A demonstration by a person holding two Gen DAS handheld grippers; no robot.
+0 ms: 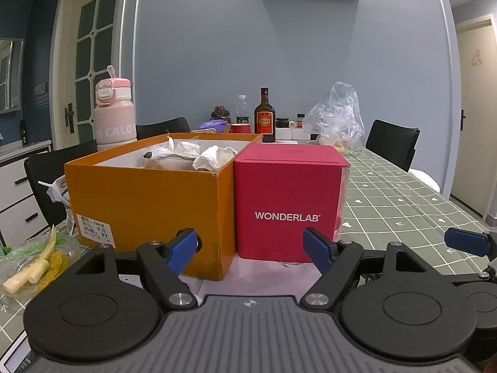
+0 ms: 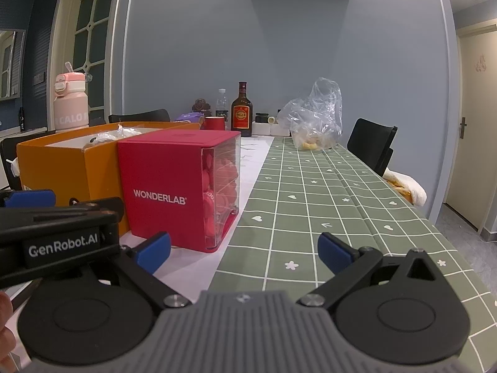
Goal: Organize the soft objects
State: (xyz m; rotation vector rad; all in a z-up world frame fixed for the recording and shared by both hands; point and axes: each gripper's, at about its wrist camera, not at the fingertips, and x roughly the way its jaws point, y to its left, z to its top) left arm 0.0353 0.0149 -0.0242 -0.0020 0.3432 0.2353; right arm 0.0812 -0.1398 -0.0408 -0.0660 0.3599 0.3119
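Both my grippers are spread wide w/ nothing held: left gripper point(image 1: 250, 250) sits low, facing the seam where the orange box point(image 1: 149, 205) touches the red WONDERLAB box point(image 1: 290, 208), right gripper point(image 2: 245, 251) just beside it to the right over the green tablecloth point(image 2: 341, 205). The soft stuff point(image 1: 186, 155) lies inside the orange box, ahead and up-left of the left one, so left is nearer, I'd say. Box's front wall blocks a straight reach; I'd go over the rim, pink bottle point(image 1: 115, 115) behind.
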